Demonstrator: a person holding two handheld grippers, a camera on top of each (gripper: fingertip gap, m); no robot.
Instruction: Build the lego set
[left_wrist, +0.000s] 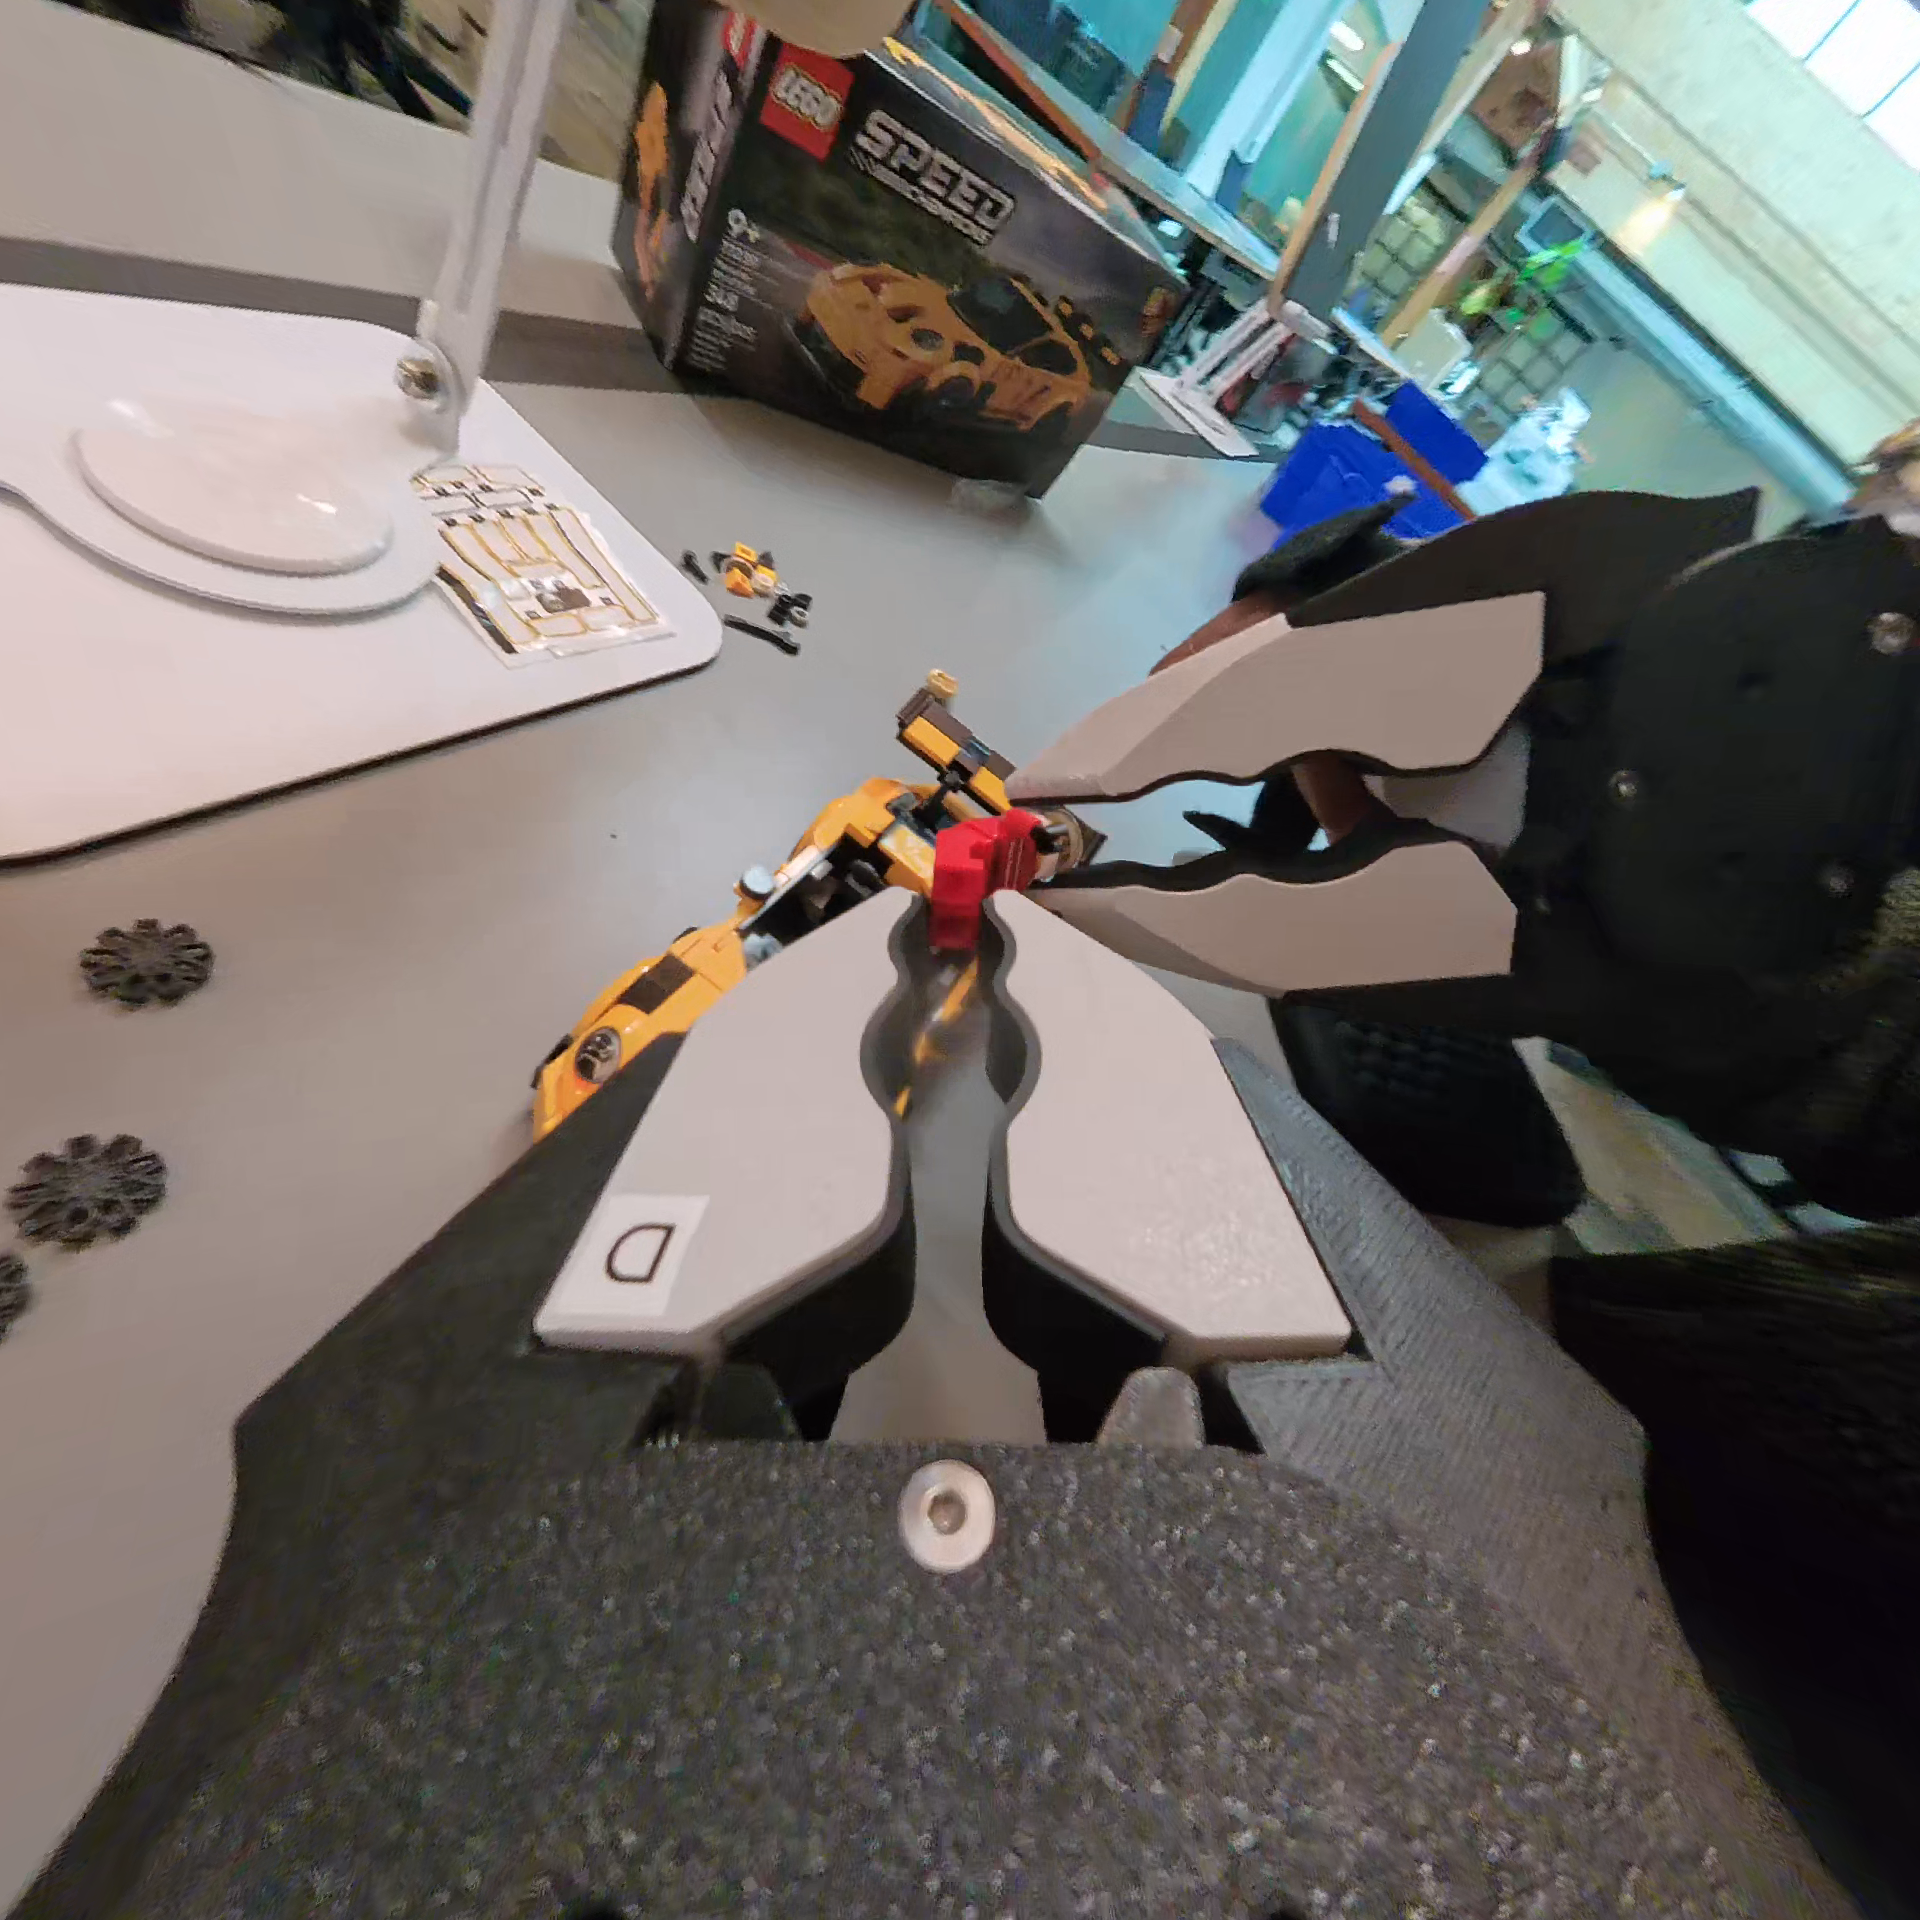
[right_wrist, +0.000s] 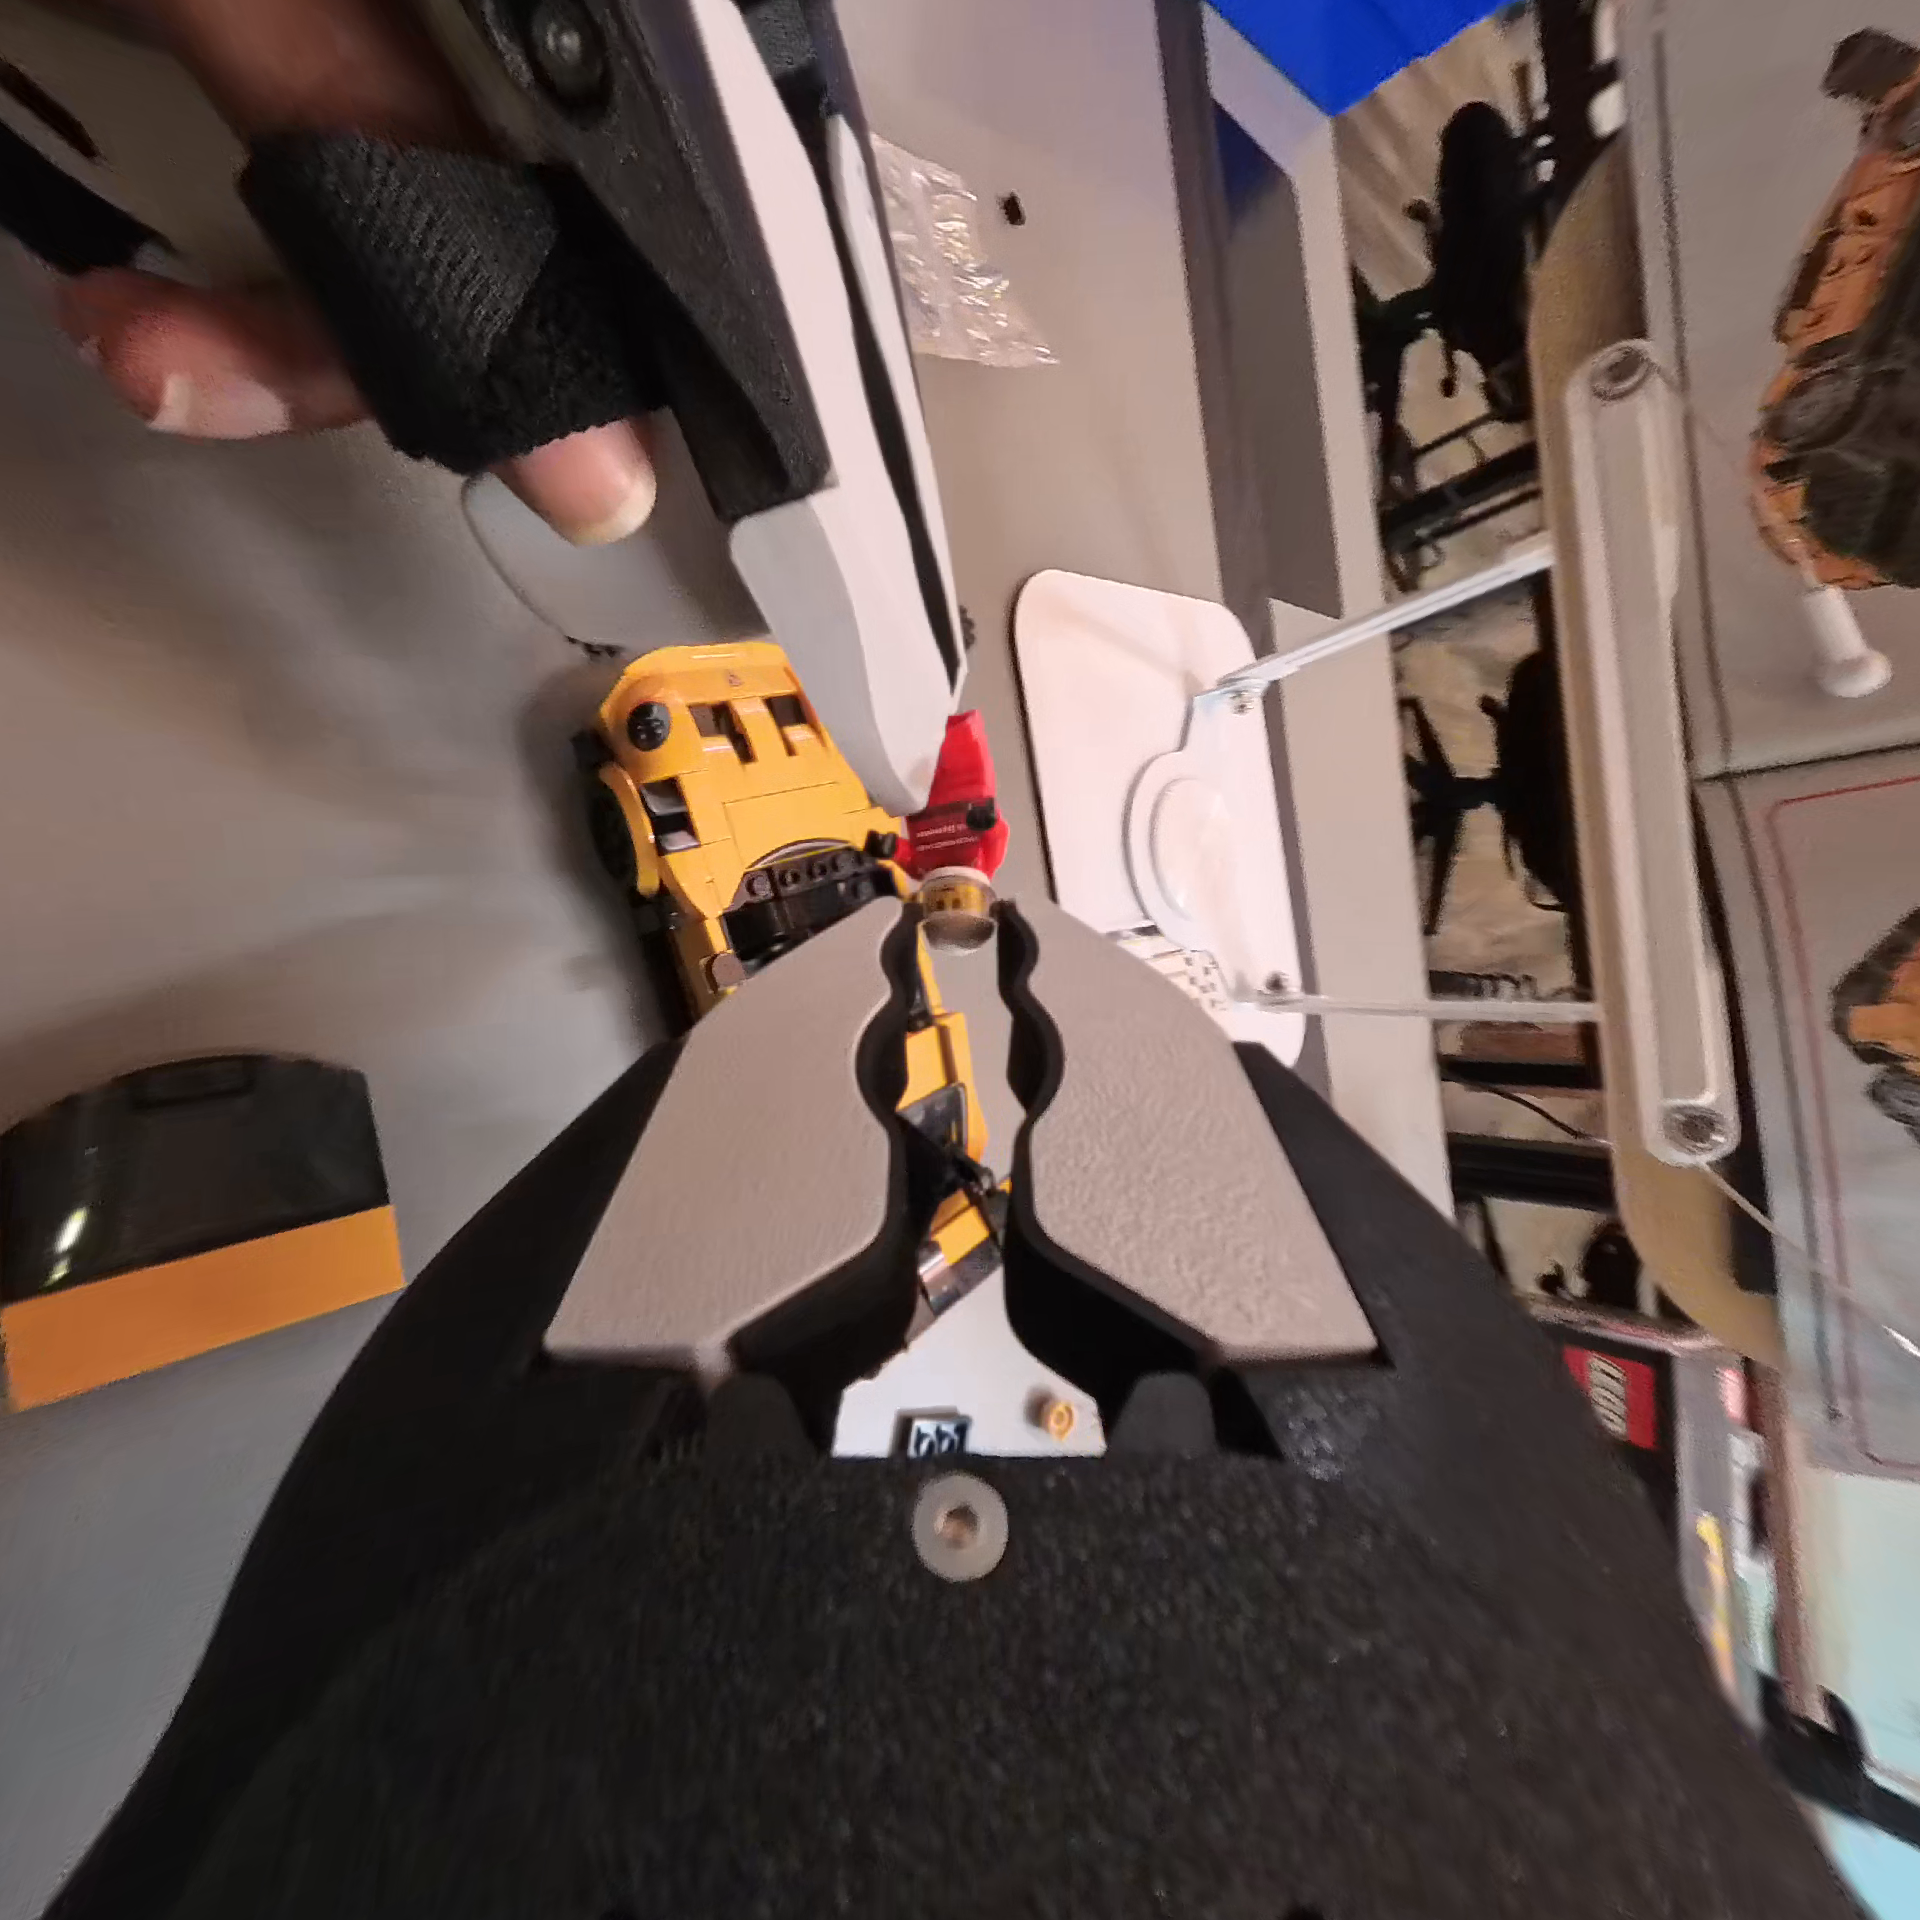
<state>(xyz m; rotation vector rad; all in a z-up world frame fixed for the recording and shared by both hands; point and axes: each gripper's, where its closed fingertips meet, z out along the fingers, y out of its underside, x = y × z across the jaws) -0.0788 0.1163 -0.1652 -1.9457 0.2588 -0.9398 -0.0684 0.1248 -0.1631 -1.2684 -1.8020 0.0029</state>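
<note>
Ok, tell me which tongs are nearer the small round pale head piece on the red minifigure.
Right. The right tongs pinch the small round pale head piece itself. The left tongs clamp the red minifigure at its legs, short of the head.

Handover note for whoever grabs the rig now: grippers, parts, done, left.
Left gripper: shut on the red minifigure, gripping its legs.
Right gripper: shut on the minifigure's head, the two grippers meeting tip to tip just above the yellow car.
Car sits on the grey table, body largely built, roof section open.
Loose small parts and sticker sheet lie near the white lamp base; black wheel rims at the table's left; set box behind.
Left: finish the figure, seat it, close the car, fit wheels.
</note>
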